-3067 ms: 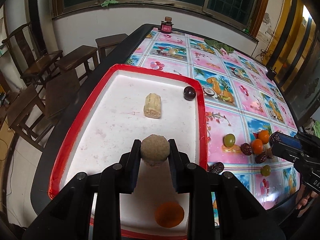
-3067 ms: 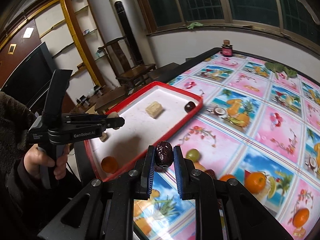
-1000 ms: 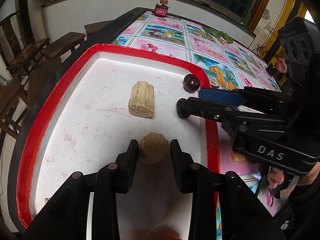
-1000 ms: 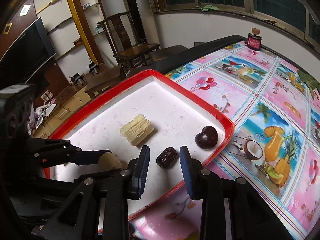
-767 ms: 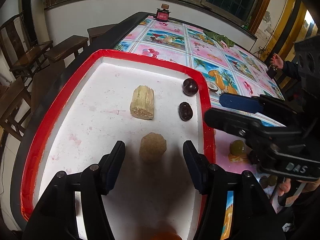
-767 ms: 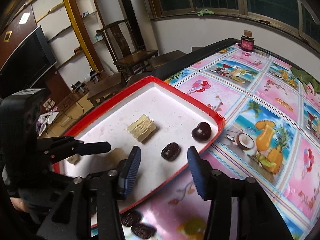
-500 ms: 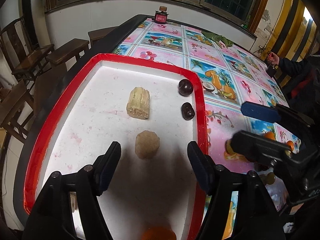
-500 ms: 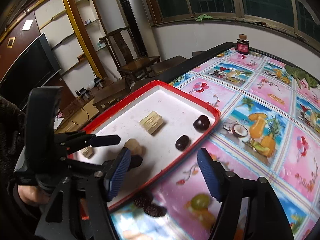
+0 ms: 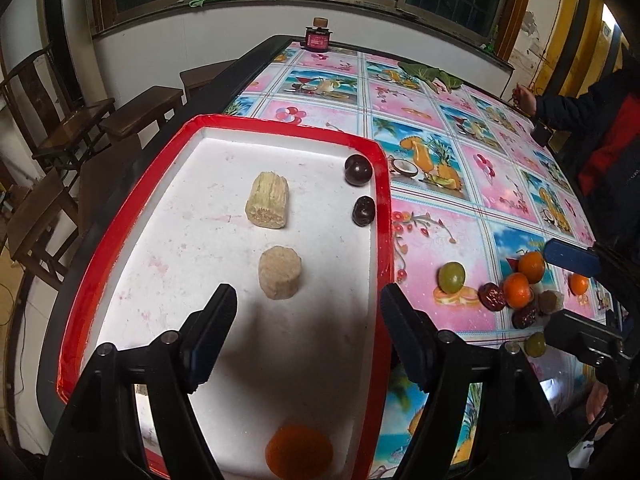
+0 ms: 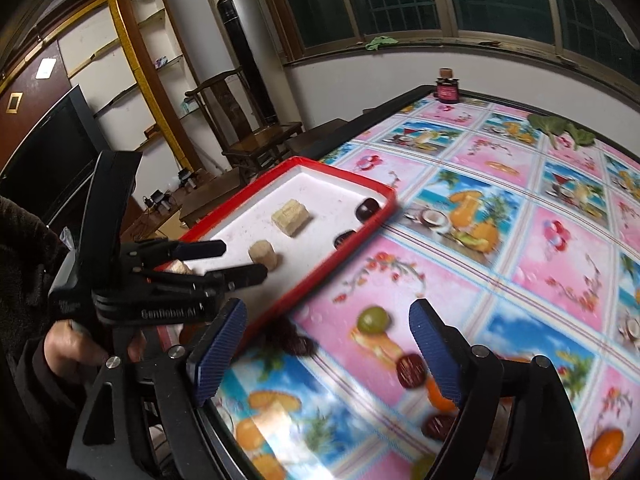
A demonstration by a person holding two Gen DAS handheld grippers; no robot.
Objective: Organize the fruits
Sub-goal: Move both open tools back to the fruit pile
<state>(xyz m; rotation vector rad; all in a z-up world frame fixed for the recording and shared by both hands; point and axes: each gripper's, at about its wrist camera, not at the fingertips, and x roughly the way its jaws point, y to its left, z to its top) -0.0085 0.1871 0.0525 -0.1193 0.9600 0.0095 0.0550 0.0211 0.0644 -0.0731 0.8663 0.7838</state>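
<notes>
Left hand-held gripper (image 9: 306, 334) hangs wide and empty over the tray (image 9: 384, 184); right hand-held gripper (image 10: 326, 354), jaws just opened, empty too. Next: grab a date (image 10: 412, 365) off the table (image 10: 500, 240).

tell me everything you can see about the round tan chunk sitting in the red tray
The tan chunk is a short, stubby cylinder with a rough, fibrous, sandy-beige surface, like a cut length of peeled sugarcane. It stands on one cut end on the white floor of the red-rimmed tray, apart from the longer pale piece lying beyond it. Nothing grips it: the left gripper is open, its jaws having just widened, with the chunk just ahead of its fingertips and untouched.
</notes>
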